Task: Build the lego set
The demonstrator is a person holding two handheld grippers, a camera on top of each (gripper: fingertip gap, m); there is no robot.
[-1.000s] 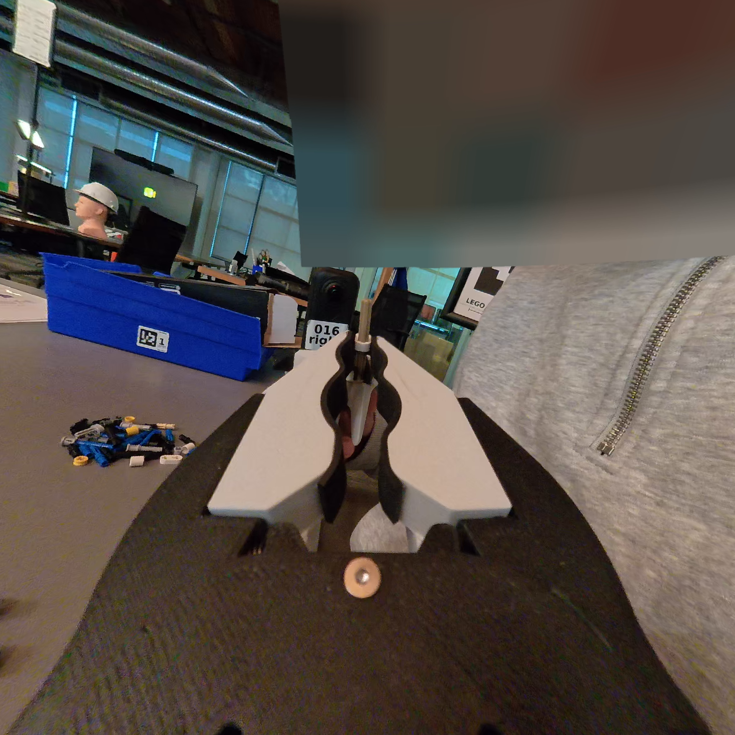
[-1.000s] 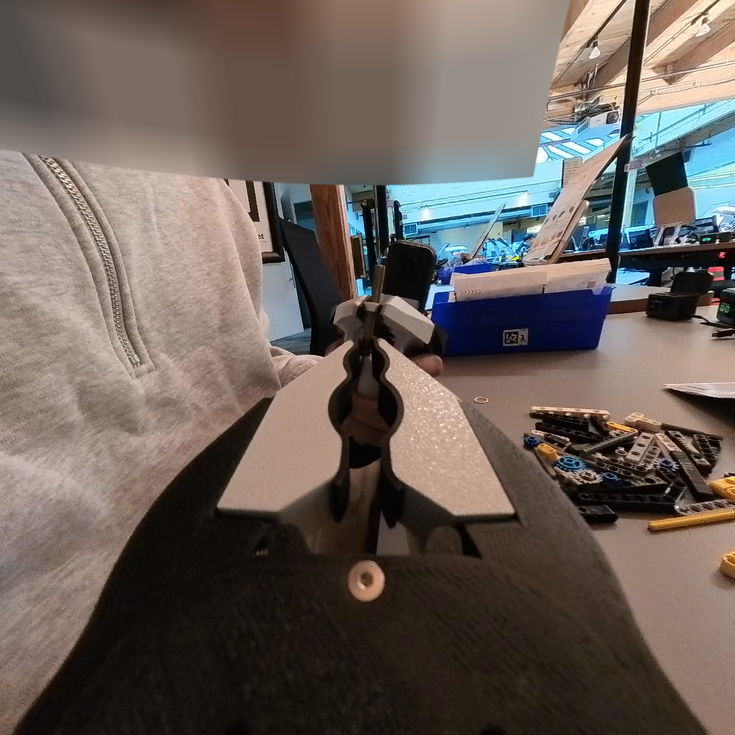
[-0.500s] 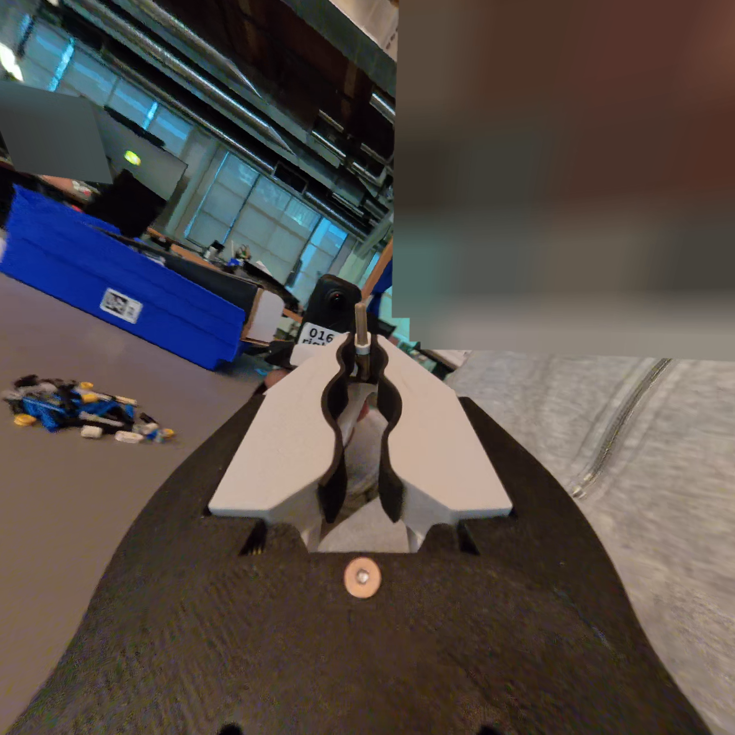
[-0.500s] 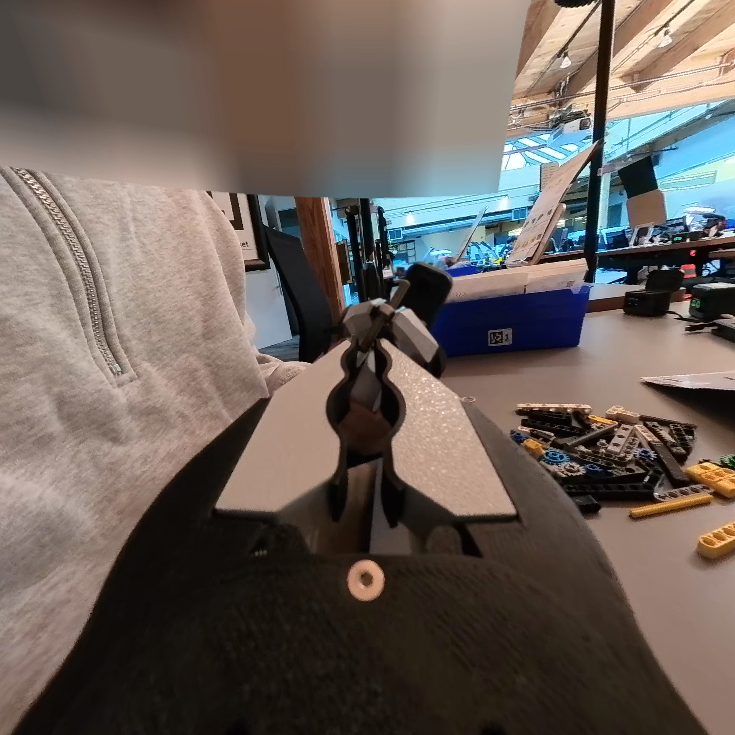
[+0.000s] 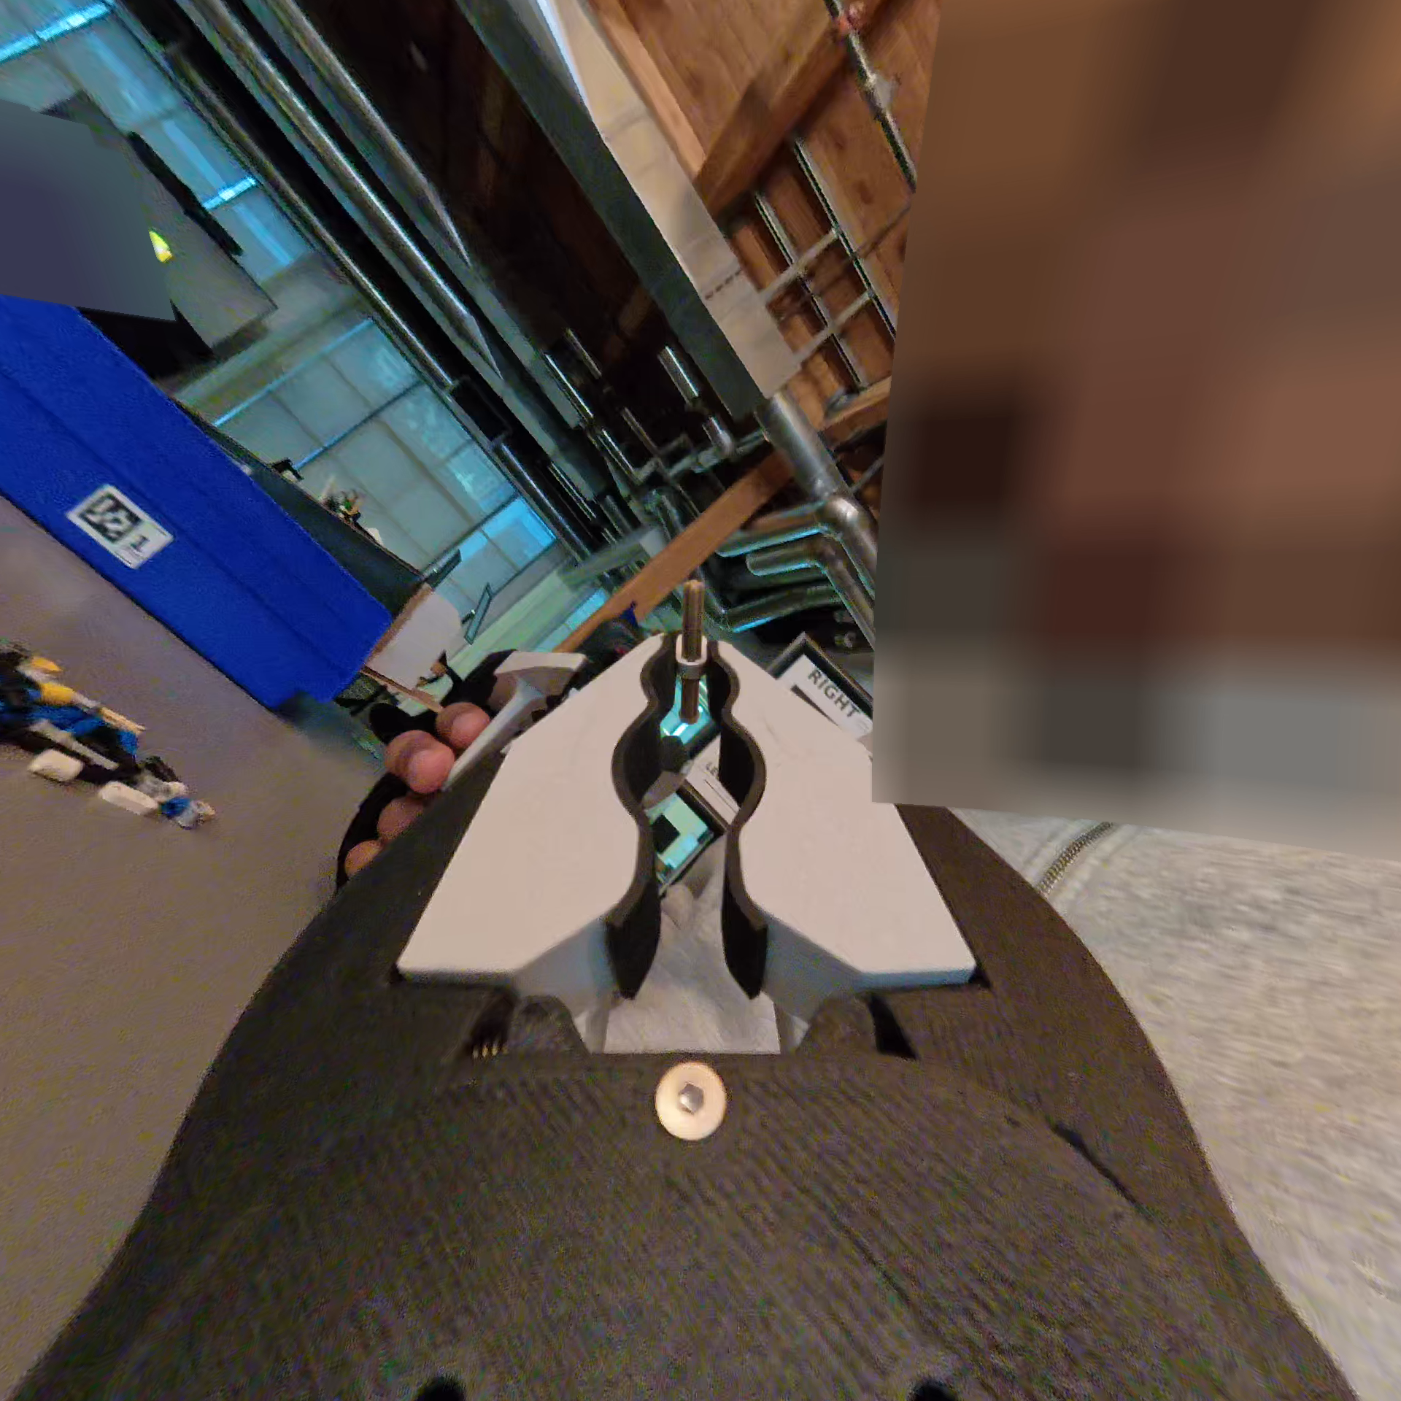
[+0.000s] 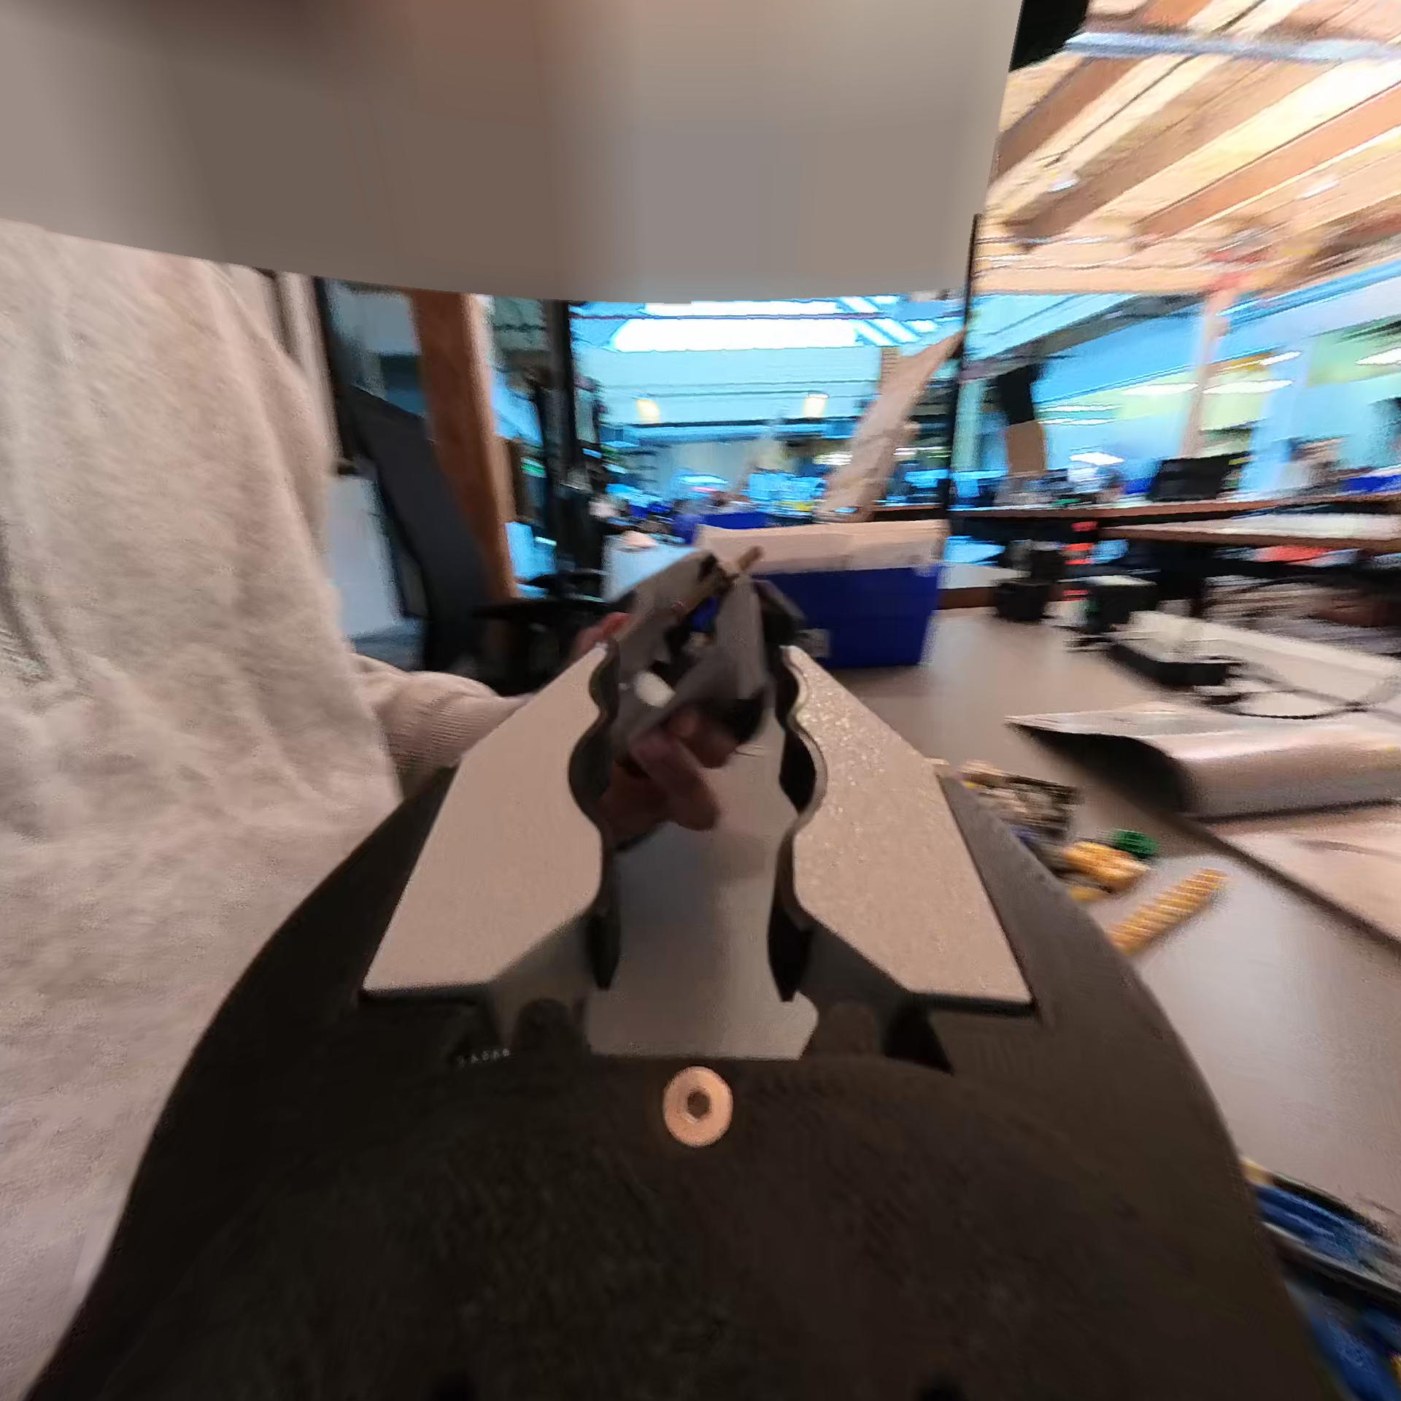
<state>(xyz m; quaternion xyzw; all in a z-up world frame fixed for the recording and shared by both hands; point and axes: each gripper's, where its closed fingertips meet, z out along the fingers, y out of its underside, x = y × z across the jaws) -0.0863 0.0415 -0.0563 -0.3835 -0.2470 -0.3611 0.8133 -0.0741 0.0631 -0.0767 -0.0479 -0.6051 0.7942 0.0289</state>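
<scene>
You are gripping a thin grey axle (image 5: 691,659) with a pale collar on it at the very tips of your left gripper (image 5: 690,667), its jaws drawn close around the rod, which is sticking up past them. Your right gripper (image 6: 694,682) is standing with its jaws spread wide and nothing between them; beyond it the left gripper is showing, blurred, with your fingers (image 6: 667,766) wrapped round its handle. To the left of the left gripper, part of the other gripper and your fingers (image 5: 432,750) are showing. Farther left, a small heap of blue, black and white lego pieces (image 5: 83,743) is lying on the grey table (image 5: 152,910), with a blue bin (image 5: 189,546) behind it. To the right of the right gripper, yellow, green and dark lego parts (image 6: 1099,857) are sitting on the same table, near a flat booklet (image 6: 1228,750). Overhead, steel pipes (image 5: 470,303) and wooden ceiling beams (image 5: 758,114) are running across the workshop, and long desks are filling the far side of the room. Your grey zip sweater (image 5: 1251,1023) is sitting to the left gripper's right.
</scene>
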